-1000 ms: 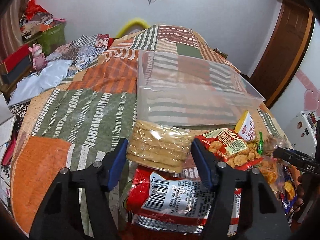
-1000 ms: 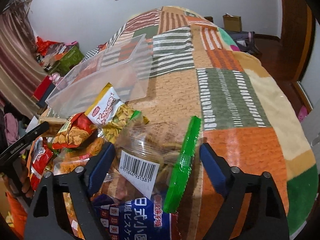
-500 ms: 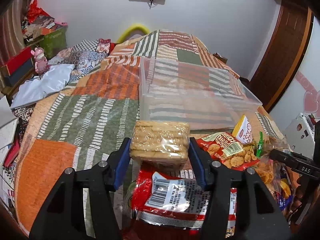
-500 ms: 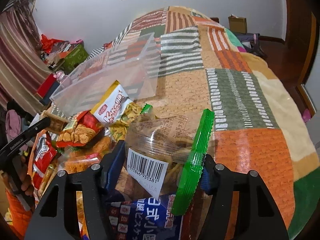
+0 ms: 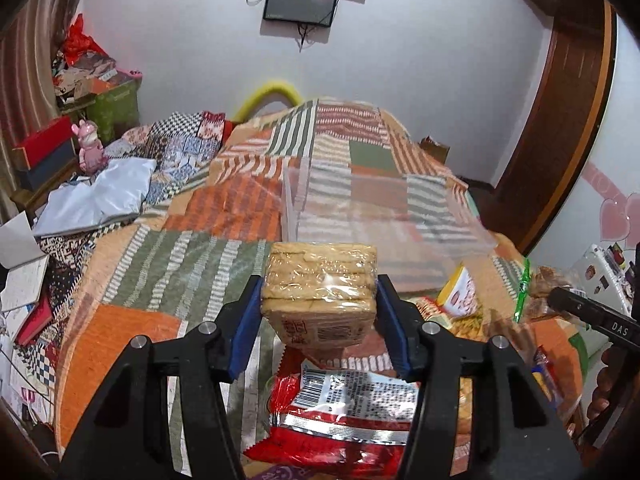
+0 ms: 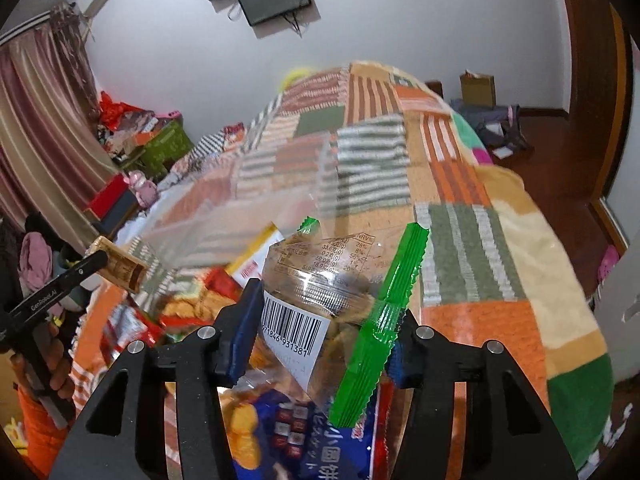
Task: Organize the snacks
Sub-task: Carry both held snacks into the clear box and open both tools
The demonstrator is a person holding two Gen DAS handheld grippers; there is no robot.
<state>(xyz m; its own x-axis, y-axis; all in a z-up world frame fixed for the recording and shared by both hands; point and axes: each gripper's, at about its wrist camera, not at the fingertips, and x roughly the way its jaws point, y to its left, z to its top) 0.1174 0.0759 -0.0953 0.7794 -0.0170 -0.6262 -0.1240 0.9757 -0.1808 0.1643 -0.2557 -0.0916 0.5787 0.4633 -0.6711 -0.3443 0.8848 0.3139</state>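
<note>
My left gripper [image 5: 318, 312] is shut on a clear-wrapped pack of tan crackers [image 5: 320, 280] and holds it above the bed, in front of the clear plastic bin [image 5: 380, 200]. My right gripper [image 6: 320, 320] is shut on a clear snack bag with a green seal [image 6: 332, 280] and a barcode label, lifted above the snack pile. The cracker pack also shows at the left of the right wrist view [image 6: 120, 266]. The bin [image 6: 256, 200] lies beyond the pile on the patchwork quilt.
A red packet [image 5: 344, 412] lies under my left gripper. A yellow-white bag [image 5: 460, 296] and orange snack bags sit right of it; a blue packet [image 6: 296, 440] lies under my right gripper. Clutter and boxes stand left of the bed [image 5: 60, 152].
Both grippers closed on their packs and lifted them. The cracker pack and the green-sealed bag now hang higher above the pile, nearer the bin.
</note>
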